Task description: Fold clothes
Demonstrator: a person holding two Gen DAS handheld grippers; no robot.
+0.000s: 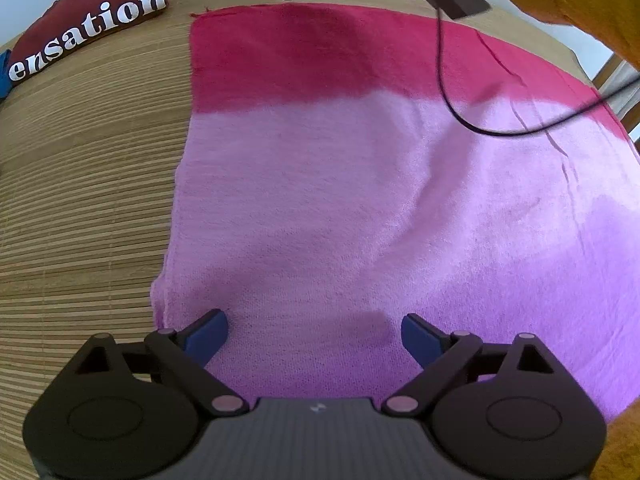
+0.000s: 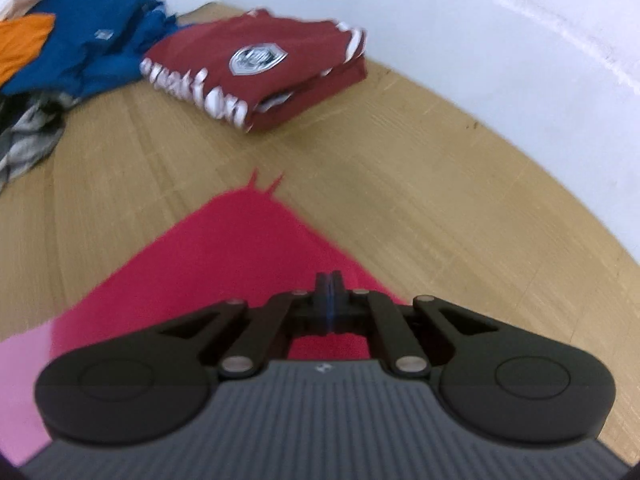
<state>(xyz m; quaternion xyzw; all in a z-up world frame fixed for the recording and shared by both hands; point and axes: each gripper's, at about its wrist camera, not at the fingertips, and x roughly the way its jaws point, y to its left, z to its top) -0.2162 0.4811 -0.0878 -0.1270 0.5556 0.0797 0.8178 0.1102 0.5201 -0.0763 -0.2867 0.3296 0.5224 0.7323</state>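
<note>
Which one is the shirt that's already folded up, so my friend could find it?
Look at the wooden table and go to its far corner by the white wall. There, past the red corner of the pink-and-red cloth, sits the folded dark red shirt. Unlike the loose blue clothes heaped beside it, it is a neat stack with big white letters and a white badge.

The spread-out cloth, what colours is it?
Deep pink fading to light lilac, clearest from the left wrist.

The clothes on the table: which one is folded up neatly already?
The dark red shirt with white letters. It sits in a tidy square stack, while the pink cloth lies spread flat and the blue clothes are heaped loosely.
</note>
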